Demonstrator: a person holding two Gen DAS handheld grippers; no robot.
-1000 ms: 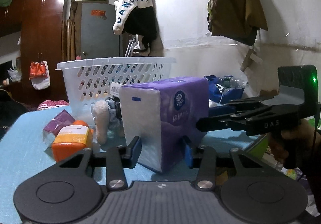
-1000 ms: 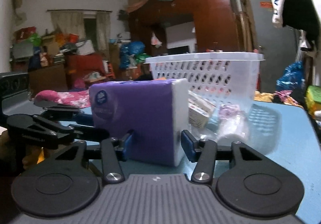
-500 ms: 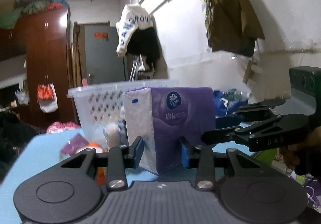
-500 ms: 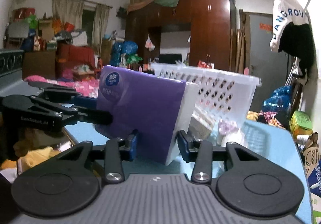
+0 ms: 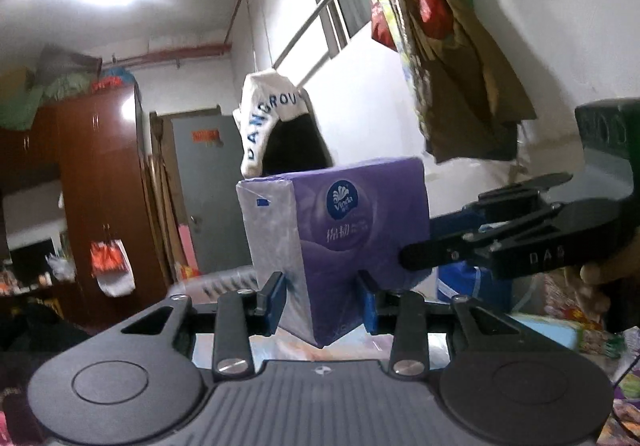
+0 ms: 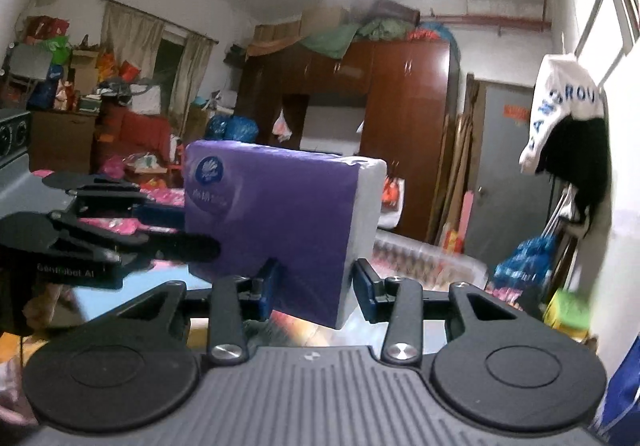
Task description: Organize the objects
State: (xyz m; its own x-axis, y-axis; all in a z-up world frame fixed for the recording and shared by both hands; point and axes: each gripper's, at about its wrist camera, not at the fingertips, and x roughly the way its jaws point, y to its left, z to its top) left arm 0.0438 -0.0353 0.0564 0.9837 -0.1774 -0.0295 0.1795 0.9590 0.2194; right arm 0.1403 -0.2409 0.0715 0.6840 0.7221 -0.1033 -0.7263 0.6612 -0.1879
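A purple Vinda tissue pack [image 5: 340,246] hangs in the air between the two grippers, raised well above the white plastic basket [image 6: 424,258], whose blurred rim shows low behind it. The pack is tilted, one lower corner pointing down.

In the left wrist view, the left gripper [image 5: 322,302] has its blue-padded fingers [image 5: 276,296] pressed against both sides of the pack's lower corner, one on the pale wrapped end and one on the purple face bearing the round logo. The right gripper [image 5: 416,250] reaches in from the right side of that view, and its dark fingers meet the far end of the pack.

In the right wrist view, the right gripper [image 6: 314,292] has its blue fingers [image 6: 268,292] closed against the lower part of the pack [image 6: 280,218], one on the purple face and one on the pale end. The left gripper [image 6: 188,230] comes in from the left there, its black fingers touching the logo end of the pack. So each pair of fingers is clamped on the tissue pack, from opposite ends.

Behind, a white and black garment [image 5: 276,130] lettered in blue hangs on the wall near a grey door [image 5: 208,198], and a dark red wardrobe [image 6: 400,118] stands beside it. Bags [image 5: 452,66] hang from the window bars above.
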